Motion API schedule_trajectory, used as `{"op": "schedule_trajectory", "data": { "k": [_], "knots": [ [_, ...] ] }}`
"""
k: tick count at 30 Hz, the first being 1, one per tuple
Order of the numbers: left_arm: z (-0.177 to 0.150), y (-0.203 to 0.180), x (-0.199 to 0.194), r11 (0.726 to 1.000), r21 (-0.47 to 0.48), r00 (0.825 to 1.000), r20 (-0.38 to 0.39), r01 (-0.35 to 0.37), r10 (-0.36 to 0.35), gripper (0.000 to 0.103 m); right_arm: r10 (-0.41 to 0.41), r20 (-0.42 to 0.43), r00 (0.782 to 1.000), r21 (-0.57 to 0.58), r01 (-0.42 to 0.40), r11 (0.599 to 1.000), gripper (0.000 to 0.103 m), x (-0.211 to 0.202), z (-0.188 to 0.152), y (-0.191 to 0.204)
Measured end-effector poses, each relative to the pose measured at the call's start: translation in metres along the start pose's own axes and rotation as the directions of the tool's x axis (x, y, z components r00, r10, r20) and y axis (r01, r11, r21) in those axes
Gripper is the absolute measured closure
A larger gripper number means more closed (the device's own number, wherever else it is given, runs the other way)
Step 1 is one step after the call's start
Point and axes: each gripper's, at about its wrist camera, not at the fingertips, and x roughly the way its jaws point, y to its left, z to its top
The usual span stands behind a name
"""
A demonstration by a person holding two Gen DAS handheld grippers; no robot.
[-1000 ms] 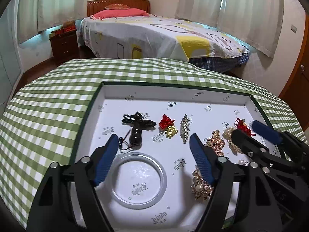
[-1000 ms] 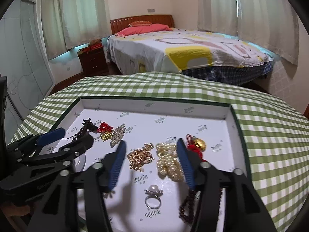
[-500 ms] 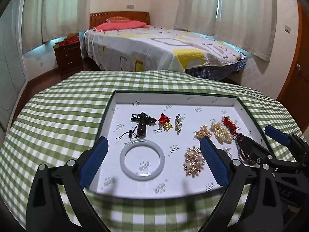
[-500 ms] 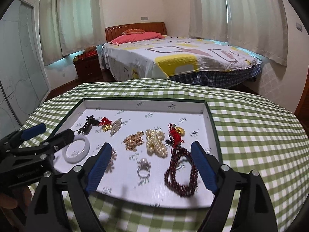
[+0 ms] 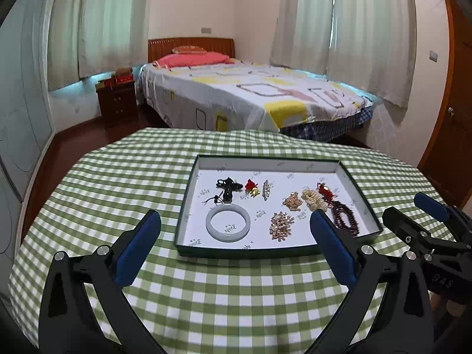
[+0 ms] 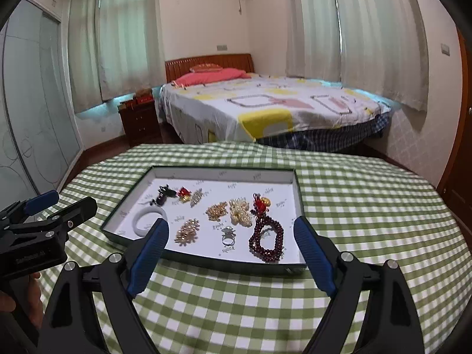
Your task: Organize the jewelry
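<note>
Now both tongs, left and right, have been drawn back wide and empty above the tabletop; the jewelry is left arranged inside the tray, so sorting seems finished.

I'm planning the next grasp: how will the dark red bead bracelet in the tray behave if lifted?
The dark red bead bracelet lies in loose loops, so it will likely droop and swing. Its round, glossy beads may slip between the pads. It touches the red tassel charm, so that might drag along.
</note>
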Motion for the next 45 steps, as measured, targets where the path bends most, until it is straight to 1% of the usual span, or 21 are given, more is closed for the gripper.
{"op": "schedule_trajectory", "data": {
  "k": [4, 10, 15, 20, 29, 45],
  "knots": [
    [0.001, -0.002, -0.031, 1.0, 0.005, 1.0, 0.03, -0.005, 0.005, 0.004, 0.001, 0.041, 0.999, -0.017, 0.0, 1.0, 0.019, -0.028, 0.004, 0.005],
    [0.002, -0.002, -0.072, 1.0, 0.004, 0.997, 0.073, -0.001, 0.0, 0.004, 0.01, 0.079, 0.997, -0.029, -0.007, 1.0, 0.019, -0.061, 0.007, 0.01],
    [0.002, -0.003, -0.095, 1.0, -0.005, 0.995, 0.098, 0.013, -0.012, 0.004, 0.019, 0.111, 0.994, -0.044, -0.015, 0.999, 0.019, -0.084, 0.006, 0.016],
    [0.001, 0.001, -0.116, 1.0, -0.008, 0.992, 0.127, -0.002, 0.003, 0.004, 0.023, 0.135, 0.991, -0.05, -0.016, 0.999, 0.019, -0.102, 0.006, 0.019],
    [-0.001, 0.007, -0.133, 1.0, -0.023, 0.989, 0.149, -0.011, 0.014, 0.004, 0.026, 0.163, 0.986, -0.061, -0.016, 0.998, 0.019, -0.116, 0.006, 0.022],
    [-0.005, 0.007, -0.139, 1.0, -0.021, 0.988, 0.154, -0.001, 0.004, 0.004, 0.024, 0.166, 0.986, -0.059, -0.014, 0.998, 0.019, -0.12, 0.005, 0.021]
  ]
}}
